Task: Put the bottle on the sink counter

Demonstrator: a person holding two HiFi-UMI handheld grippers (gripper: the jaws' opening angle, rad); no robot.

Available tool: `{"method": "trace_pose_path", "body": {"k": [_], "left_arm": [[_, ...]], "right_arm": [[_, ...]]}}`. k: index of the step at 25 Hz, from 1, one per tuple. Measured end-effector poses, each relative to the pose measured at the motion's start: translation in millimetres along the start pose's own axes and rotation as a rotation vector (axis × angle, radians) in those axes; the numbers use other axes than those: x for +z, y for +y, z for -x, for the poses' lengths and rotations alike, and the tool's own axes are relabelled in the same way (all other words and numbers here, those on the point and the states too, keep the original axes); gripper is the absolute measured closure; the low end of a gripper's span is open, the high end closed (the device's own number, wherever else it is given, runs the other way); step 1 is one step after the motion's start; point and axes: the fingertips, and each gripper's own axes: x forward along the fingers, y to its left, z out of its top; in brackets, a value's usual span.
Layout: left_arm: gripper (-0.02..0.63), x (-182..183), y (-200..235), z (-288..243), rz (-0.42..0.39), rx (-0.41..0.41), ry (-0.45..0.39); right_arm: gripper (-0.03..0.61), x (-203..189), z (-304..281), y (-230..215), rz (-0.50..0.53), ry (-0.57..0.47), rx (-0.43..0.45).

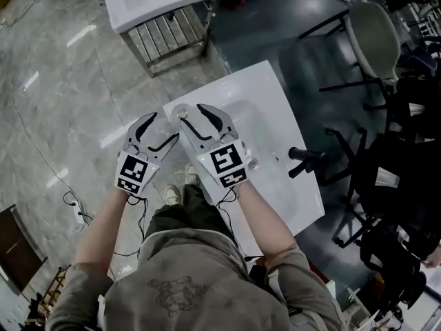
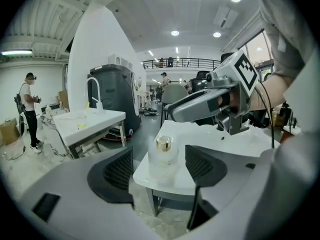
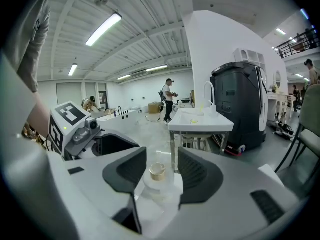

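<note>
Right gripper view: bottle (image 3: 157, 173) stands free on sink worktop (image 1: 272, 105)

Right tool (image 1: 191, 113) has its jaws spread wide, gripping nothing; the clear, gold-capped bottle shows between them, pads clear of it. Left tool (image 1: 165, 125), just beside, is likewise spread and empty. The bottle stands upright at a corner of the white worktop, well apart from the black faucet (image 1: 303, 159).

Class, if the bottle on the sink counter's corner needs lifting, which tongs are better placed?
Probably the right tongs: open, with the bottle standing between them; the left tongs, also open, see it farther ahead.
</note>
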Motion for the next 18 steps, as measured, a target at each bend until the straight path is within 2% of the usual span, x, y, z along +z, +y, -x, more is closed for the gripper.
{"method": "trace_pose_path", "body": {"k": [2,3,4,9,15,18], "left_arm": [[0.290,17,2,9,-0.007,0.032,-0.029],[0.344,27,5,15,-0.008,0.061,-0.048],[0.438,36,7,21,-0.007,0.091,-0.067],[0.546,73,12,49,-0.026,0.183,-0.097],[0.569,103,5,68,-0.034,0.228,-0.095],[0.575,112,-3,74,-0.041,0.225,-0.082]], "right_arm": [[0.391,11,13,-3,-0.011,-0.027,-0.002],[0.404,16,20,-5,-0.014,-0.042,-0.006],[0.415,22,28,-7,-0.015,-0.058,-0.013],[0.454,50,67,-19,0.000,-0.137,-0.076],[0.486,83,108,-23,0.005,-0.217,-0.111],[0.505,93,125,-22,0.001,-0.238,-0.126]]}}
